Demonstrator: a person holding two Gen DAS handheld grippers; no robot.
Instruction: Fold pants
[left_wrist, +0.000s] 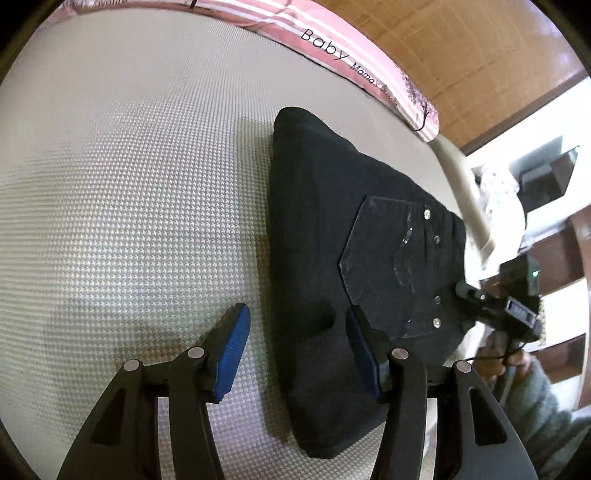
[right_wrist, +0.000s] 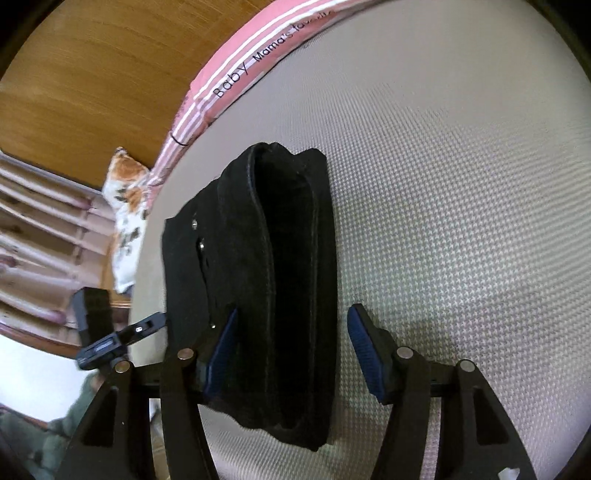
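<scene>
Already the pants (left_wrist: 354, 258) lay folded on the bed (left_wrist: 129, 203), so we judged both the left gripper (left_wrist: 295, 354) and right gripper (right_wrist: 291, 350), jaws apart and empty, should only press it flat.

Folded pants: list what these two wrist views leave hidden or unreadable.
- Pants: underside and inner layers hidden by the top layers in both views.
- Near end of the pants, right wrist view: covered by the right gripper.
- Pink blanket: its print runs off the frame edge; the small words are blurred.
- Shelves, right wrist view: blurred, contents unreadable.
- Left gripper: open.
</scene>
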